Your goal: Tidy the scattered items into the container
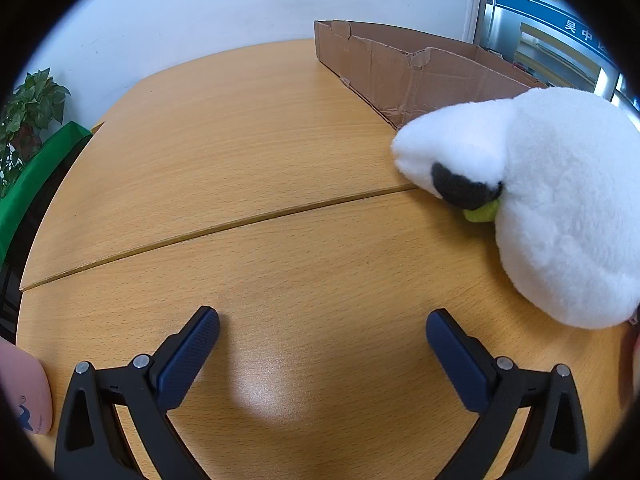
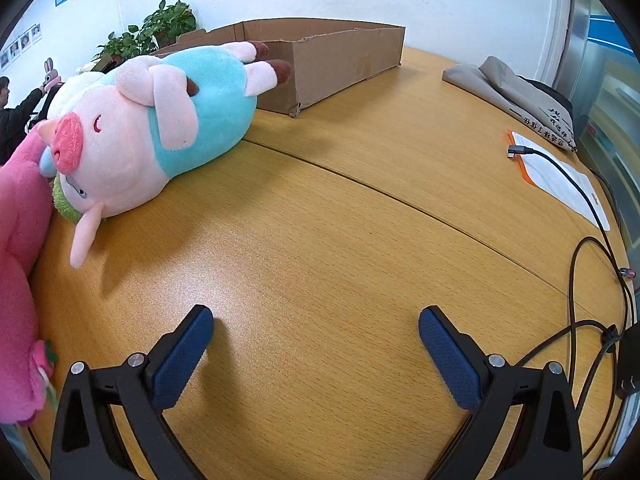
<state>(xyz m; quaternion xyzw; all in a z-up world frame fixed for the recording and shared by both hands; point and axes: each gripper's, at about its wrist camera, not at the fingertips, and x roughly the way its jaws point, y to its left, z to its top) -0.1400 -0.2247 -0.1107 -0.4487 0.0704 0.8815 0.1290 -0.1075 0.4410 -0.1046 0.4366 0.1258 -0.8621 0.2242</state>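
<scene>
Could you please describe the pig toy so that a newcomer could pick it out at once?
Find the cardboard box at the far side of the wooden table. The pig toy lies on its side just in front of it. Unlike the plain pink toy beside it, it wears light blue.

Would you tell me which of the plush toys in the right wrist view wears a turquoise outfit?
The pink pig lying on its side; the magenta plush beside it shows no turquoise.

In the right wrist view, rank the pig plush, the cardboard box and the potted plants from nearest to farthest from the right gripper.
From the right gripper:
1. Pig plush, lying on the table ahead to the left.
2. Cardboard box, behind the pig, at the table's far side.
3. Potted plants, past the box by the wall.
</scene>
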